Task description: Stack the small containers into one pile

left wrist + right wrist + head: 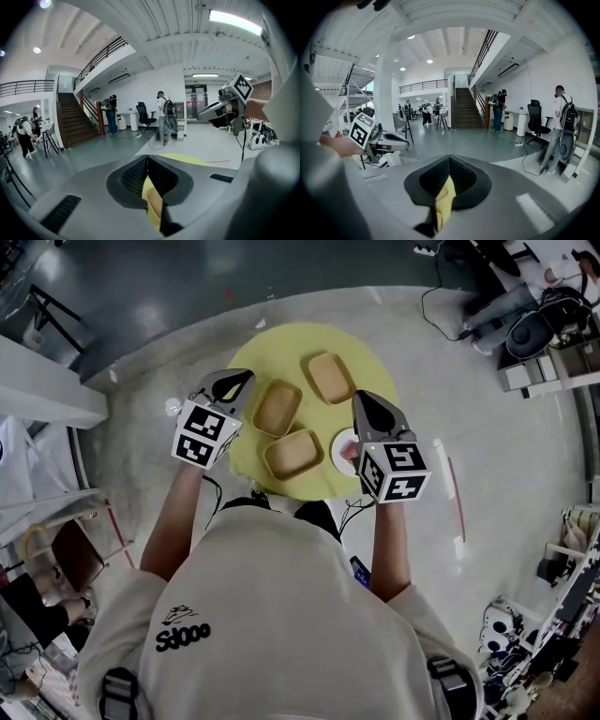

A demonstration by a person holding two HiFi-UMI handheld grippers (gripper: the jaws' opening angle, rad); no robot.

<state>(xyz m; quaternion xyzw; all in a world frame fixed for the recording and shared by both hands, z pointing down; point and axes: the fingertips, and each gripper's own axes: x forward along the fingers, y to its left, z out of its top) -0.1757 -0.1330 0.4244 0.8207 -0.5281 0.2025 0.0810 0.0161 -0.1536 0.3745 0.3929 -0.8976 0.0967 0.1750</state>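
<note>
Hovering above the near edge of the yellow counter (253, 351) with both tools: left hand-held gripper (242, 381) clenched on nothing, right hand-held gripper (364, 401) likewise clenched and empty. Judged as the approach step; no stacking done yet.

Lying between the two tools: nearest tan container (293, 455), flat on the counter, mouth up. Just beside it to the right: a small white disc (345, 446) with a pink centre, partly hidden by the right tool. Farther in, near the left tips: second container (277, 408). Farthest: third container (330, 377). All three single, none nested.

Next move, as judged: open one pair of jaws, lower to a rim, pinch one wall, lift, then set squarely into a neighbour.
</note>
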